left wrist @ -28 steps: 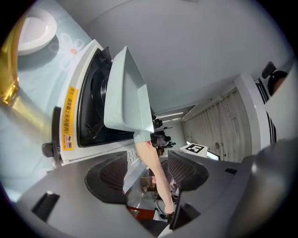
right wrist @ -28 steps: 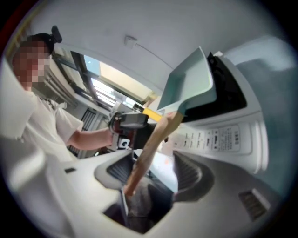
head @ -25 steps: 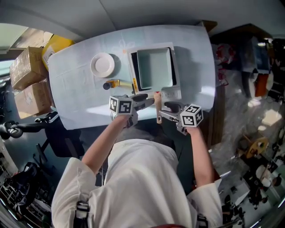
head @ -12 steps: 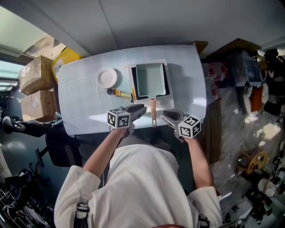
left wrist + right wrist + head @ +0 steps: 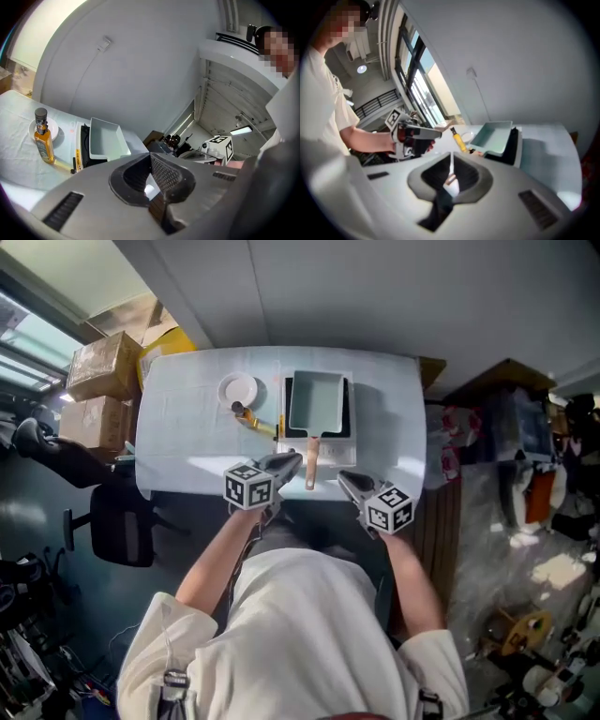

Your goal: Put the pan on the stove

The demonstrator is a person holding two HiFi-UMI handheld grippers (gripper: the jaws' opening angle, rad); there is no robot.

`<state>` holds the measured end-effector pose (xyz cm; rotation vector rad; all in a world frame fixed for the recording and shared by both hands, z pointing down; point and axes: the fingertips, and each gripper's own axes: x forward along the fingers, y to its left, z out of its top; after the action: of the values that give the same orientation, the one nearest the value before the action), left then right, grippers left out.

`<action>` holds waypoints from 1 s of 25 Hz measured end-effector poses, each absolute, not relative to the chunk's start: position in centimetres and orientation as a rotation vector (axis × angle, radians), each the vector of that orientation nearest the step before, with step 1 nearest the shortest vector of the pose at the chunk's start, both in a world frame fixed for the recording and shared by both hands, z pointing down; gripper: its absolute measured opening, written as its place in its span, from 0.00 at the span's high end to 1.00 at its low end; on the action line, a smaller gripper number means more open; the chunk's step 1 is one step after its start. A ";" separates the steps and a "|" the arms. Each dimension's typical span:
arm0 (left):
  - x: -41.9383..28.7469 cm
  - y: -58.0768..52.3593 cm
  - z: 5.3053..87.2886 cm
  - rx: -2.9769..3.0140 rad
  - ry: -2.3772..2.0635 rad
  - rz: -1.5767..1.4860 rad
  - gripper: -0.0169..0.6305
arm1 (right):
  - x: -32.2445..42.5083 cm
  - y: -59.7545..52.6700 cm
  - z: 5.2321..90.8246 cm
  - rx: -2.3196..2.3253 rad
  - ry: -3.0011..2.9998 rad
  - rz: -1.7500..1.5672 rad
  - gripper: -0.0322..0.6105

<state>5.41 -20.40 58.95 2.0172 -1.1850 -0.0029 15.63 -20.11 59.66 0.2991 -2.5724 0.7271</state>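
From the head view we see a pale green rectangular pan (image 5: 316,401) sitting on a black flat stove with a white frame (image 5: 284,404), at the far middle of a table covered in a white cloth (image 5: 187,442). The pan's wooden handle (image 5: 310,465) points back toward the person. The left gripper (image 5: 292,459) is raised just to the left of that handle and the right gripper (image 5: 343,476) just to its right; neither touches it. A small round white plate (image 5: 238,388) lies left of the stove, with a yellow bottle with a dark cap (image 5: 251,418) beside it. Brown cardboard boxes (image 5: 103,362) are stacked past the table's left end. In the left gripper view the jaws have just been closing and now meet, with nothing between them. Beyond them the pan (image 5: 105,138) rests squarely on the stove (image 5: 84,147). The bottle (image 5: 43,138) stands upright at the plate's (image 5: 52,129) near edge, though we cannot tell whether they touch. In the right gripper view the jaws have likewise just been closing and stand together on nothing. Ahead we see the pan (image 5: 497,136) on the stove (image 5: 513,147), the bottle (image 5: 458,138) to its left, and the left gripper (image 5: 438,133) held out level, nearer the camera.
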 end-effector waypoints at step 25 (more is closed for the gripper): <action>3.6 -11.7 48.6 2.206 -1.631 0.062 0.94 | 16.2 -16.1 49.2 0.564 -2.761 0.242 0.89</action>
<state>3.65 -11.66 48.65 2.2060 -1.6308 0.0624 16.21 -16.09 49.19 0.5641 -2.7608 0.2421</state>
